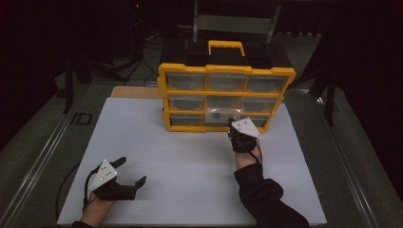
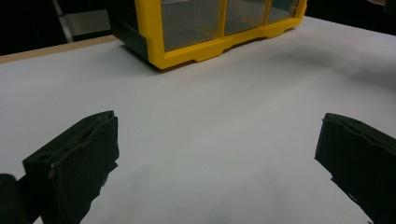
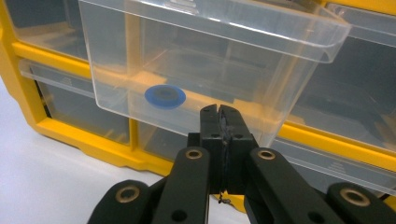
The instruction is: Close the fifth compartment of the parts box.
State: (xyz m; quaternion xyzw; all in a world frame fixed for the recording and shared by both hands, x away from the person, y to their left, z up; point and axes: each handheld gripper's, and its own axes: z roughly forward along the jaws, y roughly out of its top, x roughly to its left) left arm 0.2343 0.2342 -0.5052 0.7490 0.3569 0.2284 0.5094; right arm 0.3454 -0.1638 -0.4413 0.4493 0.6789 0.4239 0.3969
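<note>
Right tongs (image 3: 219, 114) tips hide their contact with clear drawer (image 3: 205, 60); blue ring (image 3: 165, 96) inside, too blurred to identify.

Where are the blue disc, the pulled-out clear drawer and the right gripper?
blue disc (image 3: 165, 96): right gripper view, on its dark centre.
clear drawer (image 3: 261, 28): right gripper view, on its front wall near the rim.
right gripper (image 3: 219, 114): right gripper view, at the closed jaw tips, against the drawer front.

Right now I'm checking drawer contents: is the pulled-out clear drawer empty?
No, a blue ring lies on the floor of the clear drawer.
</note>
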